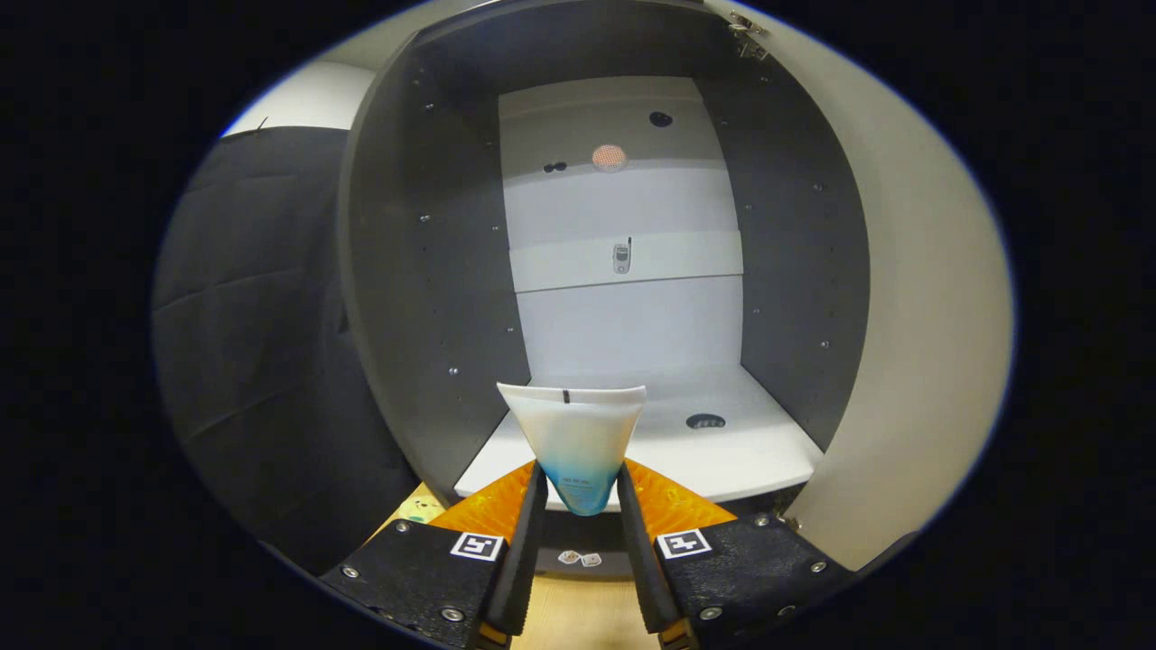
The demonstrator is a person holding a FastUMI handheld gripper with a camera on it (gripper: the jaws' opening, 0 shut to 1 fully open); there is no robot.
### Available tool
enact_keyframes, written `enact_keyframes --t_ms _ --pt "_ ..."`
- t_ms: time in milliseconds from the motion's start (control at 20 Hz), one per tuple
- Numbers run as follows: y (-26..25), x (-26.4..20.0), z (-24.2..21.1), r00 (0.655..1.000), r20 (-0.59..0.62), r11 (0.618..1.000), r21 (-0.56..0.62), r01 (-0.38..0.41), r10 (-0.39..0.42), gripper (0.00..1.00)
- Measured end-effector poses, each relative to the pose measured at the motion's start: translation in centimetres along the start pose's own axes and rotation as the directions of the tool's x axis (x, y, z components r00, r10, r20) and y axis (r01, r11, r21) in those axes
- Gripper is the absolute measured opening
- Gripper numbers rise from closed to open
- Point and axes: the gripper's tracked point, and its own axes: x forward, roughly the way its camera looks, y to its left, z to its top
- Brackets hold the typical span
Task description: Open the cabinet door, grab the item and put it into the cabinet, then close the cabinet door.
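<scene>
Both fingers (533,524) of the gripper (578,506) press on a tube (576,442), one on each side of its narrow lower end, so the gripper is clamped on it. Each finger carries a small square marker (476,545) on its top face, near the base. Held between the fingers, the tube stands upright with its flat crimped end on top, fanning out wide; it is white above and shades to blue at the pinched bottom. A short dark mark sits on the crimped edge.

Just beyond the tube is the open cabinet (424,271), with dark side walls dotted by rows of small holes and pegs. Its pale bottom shelf (722,451) lies straight ahead of the fingers, and the tube's top overlaps the shelf's front edge in view; whether the tube is already over the shelf I cannot tell. A dark round hole (705,421) is set in the shelf to the right of the tube. The back panel (623,316) is light, with a small fitting (621,256) at its middle and a round orange spot (609,157) higher up. The cabinet door (921,316) is swung open on the right, pale on its inner face, with a hinge (746,29) at its top. Light wood surface (582,618) shows below the fingers.
</scene>
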Motion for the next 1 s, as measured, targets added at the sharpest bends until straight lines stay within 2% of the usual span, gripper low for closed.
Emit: enact_keyframes --t_ms 250,550,750,1000 --pt "-0.5 4.3 1.5 0.999 -0.038 1.000 0.003 0.008 -0.008 0.48" --pt "-1.5 8.5 0.0 0.989 -0.142 0.999 -0.044 0.028 -0.034 0.48" --pt "-1.8 9.6 -1.0 0.983 -0.178 0.998 -0.044 0.037 -0.044 0.50" --pt "-2.1 9.9 -0.6 0.985 -0.167 0.998 -0.036 0.047 -0.053 0.55"
